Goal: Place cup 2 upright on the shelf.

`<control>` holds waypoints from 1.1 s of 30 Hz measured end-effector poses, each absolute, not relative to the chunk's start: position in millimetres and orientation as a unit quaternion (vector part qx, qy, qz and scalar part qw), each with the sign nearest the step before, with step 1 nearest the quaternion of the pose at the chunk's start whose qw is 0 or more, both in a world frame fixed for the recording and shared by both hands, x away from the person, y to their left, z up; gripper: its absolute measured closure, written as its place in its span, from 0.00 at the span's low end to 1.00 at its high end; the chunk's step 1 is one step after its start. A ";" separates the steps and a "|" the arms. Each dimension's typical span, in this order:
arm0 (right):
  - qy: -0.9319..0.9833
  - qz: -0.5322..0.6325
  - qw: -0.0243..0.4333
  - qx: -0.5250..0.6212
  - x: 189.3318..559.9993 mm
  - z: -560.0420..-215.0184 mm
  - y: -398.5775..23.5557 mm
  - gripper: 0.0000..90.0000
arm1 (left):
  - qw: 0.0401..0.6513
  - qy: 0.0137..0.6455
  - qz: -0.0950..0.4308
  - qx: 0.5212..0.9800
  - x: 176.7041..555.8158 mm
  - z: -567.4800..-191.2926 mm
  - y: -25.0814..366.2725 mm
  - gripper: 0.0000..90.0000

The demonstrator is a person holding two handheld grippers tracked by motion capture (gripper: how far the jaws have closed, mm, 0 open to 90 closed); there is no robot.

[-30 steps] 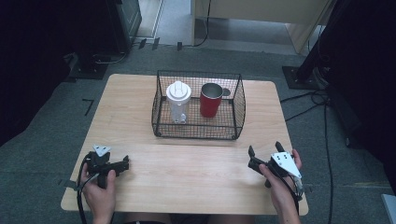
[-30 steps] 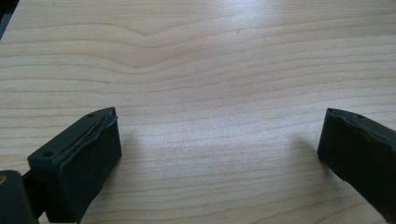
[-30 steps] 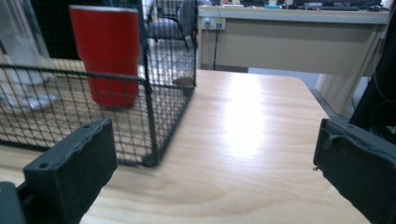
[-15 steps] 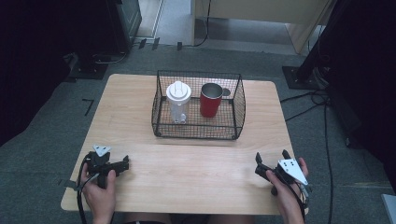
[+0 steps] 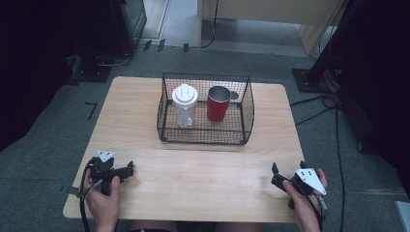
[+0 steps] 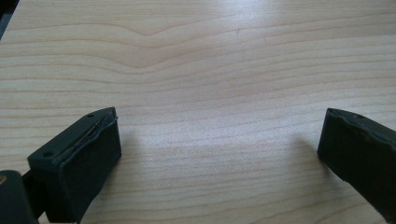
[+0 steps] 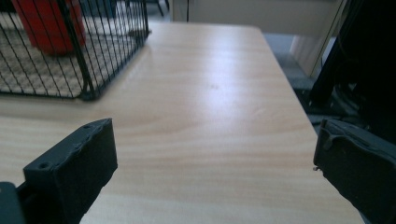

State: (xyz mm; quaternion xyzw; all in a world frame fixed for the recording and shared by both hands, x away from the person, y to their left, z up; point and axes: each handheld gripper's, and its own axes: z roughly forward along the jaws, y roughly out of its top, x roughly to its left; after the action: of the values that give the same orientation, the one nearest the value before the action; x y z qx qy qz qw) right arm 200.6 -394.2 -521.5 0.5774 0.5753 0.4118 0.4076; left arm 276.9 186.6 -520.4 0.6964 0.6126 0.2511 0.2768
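High view showed the left gripper (image 5: 129, 169) and right gripper (image 5: 274, 175) spread wide, empty, resting low over the tabletop (image 5: 203, 164), well apart from the wire basket (image 5: 203, 137) holding a red cup (image 5: 218, 104) and white bottle (image 5: 184, 104).

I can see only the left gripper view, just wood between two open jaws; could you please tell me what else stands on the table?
Observer: A black wire basket stands at the far middle of the table.
Operator: Thank you; is there anything in it?
Observer: A white lidded bottle and a red cup stand upright side by side, bottle on the left.
Operator: And where is the right gripper, please?
Observer: The right gripper sits near the table's front right corner, jaws open, holding nothing.
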 end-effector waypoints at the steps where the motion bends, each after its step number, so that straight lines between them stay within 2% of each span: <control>1: 0.584 0.403 0.401 0.580 200.1 -521.5 -395.3 0.00 | 0.277 0.612 0.251 0.696 276.9 -520.4 186.6 0.00; 14: 0.627 0.332 0.375 0.597 197.0 -523.2 -402.9 0.00 | 0.277 0.612 0.252 0.696 276.8 -520.4 186.6 0.00; 22: 0.669 0.265 0.328 0.612 196.7 -527.9 -407.8 0.00 | 0.277 0.613 0.251 0.696 276.8 -520.4 186.6 0.00; 29: 0.668 0.271 0.305 0.622 194.4 -528.4 -411.3 0.00 | 0.277 0.612 0.251 0.697 276.8 -520.4 186.6 0.00; 33: 0.669 0.288 0.269 0.631 193.3 -529.2 -416.6 0.00 | 0.277 0.613 0.252 0.696 276.8 -520.4 186.5 0.00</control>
State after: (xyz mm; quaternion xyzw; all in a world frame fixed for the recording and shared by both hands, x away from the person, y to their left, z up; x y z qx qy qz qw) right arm 193.3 -416.6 -529.2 0.6307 0.6688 0.2877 0.2686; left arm 276.8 186.5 -520.4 0.6962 0.6126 0.2516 0.2770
